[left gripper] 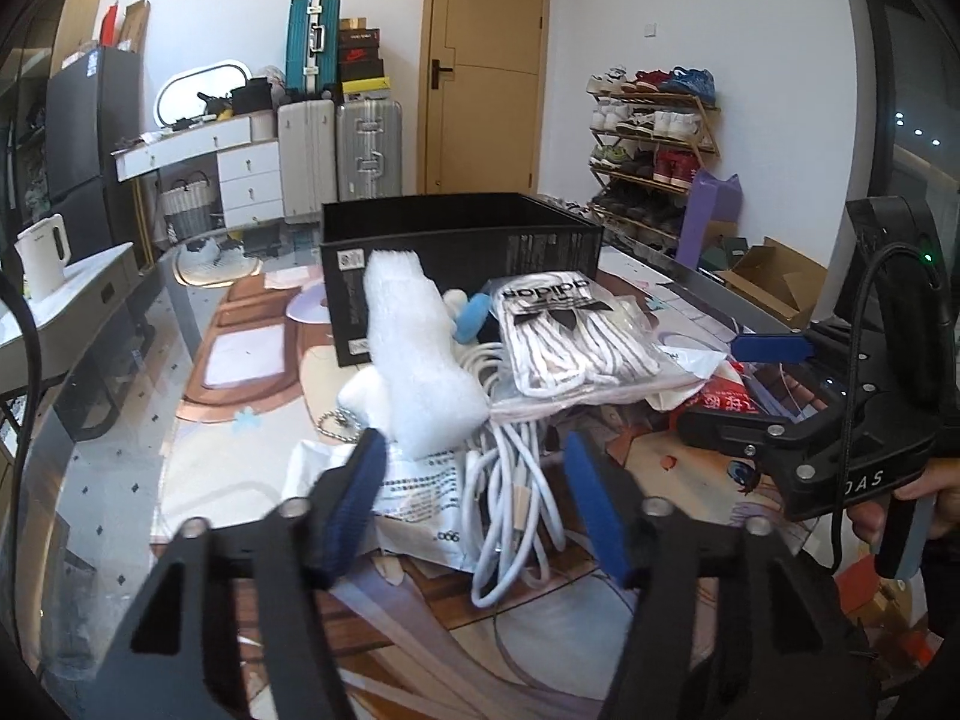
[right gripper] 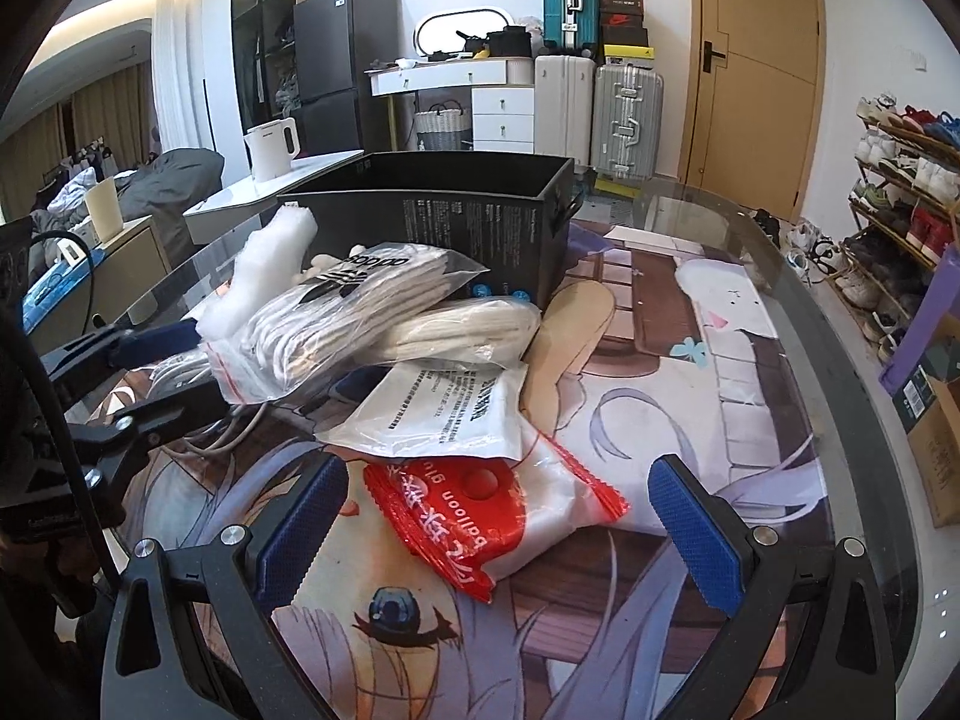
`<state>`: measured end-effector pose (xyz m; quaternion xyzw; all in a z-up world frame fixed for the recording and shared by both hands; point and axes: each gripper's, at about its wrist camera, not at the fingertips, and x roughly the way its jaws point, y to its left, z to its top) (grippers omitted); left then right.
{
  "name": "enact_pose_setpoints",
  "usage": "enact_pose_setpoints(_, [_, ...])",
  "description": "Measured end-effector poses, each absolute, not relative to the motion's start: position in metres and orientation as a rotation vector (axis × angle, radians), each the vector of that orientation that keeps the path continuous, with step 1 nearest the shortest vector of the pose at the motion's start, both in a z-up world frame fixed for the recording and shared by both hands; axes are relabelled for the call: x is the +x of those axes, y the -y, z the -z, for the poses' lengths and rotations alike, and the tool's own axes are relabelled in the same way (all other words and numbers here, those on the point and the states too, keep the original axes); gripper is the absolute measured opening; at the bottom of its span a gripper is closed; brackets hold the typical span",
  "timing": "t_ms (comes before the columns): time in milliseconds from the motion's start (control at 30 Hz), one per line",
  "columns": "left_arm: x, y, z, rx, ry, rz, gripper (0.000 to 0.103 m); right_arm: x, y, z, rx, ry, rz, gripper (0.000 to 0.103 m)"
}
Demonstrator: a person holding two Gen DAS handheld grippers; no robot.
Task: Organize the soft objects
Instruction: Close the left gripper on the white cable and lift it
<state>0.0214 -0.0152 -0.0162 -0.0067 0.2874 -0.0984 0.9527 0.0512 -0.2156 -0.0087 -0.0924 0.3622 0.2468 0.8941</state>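
1. The left tool (left gripper: 468, 456) is held wide open and empty; ahead of it, a bag of laces (left gripper: 570, 336) marked "adidas" is seen.
2. The right tool (right gripper: 498, 480) is spread wide, gripping nothing; between its fingers a red packet (right gripper: 480, 516) reading "balloon" is seen on the tabletop (right gripper: 750, 360).

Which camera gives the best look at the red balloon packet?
The right wrist view. The balloon packet lies whole and close between the open right claw, its lettering readable. The left wrist view shows only a red corner, mostly hidden behind the right claw's body.
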Motion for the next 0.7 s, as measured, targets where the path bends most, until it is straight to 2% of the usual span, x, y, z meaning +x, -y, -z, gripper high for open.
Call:
enact_pose_setpoints(67, [0.0212, 0.0169, 0.0171, -0.011, -0.591, 0.211, 0.050, 0.0515, 0.2137, 0.0099, -0.197, -0.754, -0.515, 0.102])
enact_pose_setpoints(200, [0.0229, 0.0202, 0.0202, -0.002, -0.606, 0.203, 0.045, 0.0526, 0.2113, 0.0111, -0.202, -0.762, -0.518, 0.096])
enact_pose_setpoints(300, [0.0234, 0.0179, 0.0214, -0.012, -0.613, 0.209, 0.038, 0.0531, 0.2096, 0.0126, -0.208, -0.764, -0.516, 0.092])
enact_pose_setpoints(367, [0.0236, 0.0180, 0.0215, -0.016, -0.612, 0.221, 0.026, 0.0537, 0.2085, 0.0138, -0.210, -0.769, -0.520, 0.090])
enact_pose_setpoints(567, [0.0205, 0.0130, 0.0195, -0.049, -0.604, 0.242, 0.021, 0.0531, 0.2116, 0.0124, -0.188, -0.763, -0.535, 0.073])
enact_pose_setpoints(700, [0.0159, 0.0104, 0.0145, -0.058, -0.586, 0.251, 0.021, 0.0500, 0.2151, 0.0089, -0.182, -0.751, -0.545, 0.068])
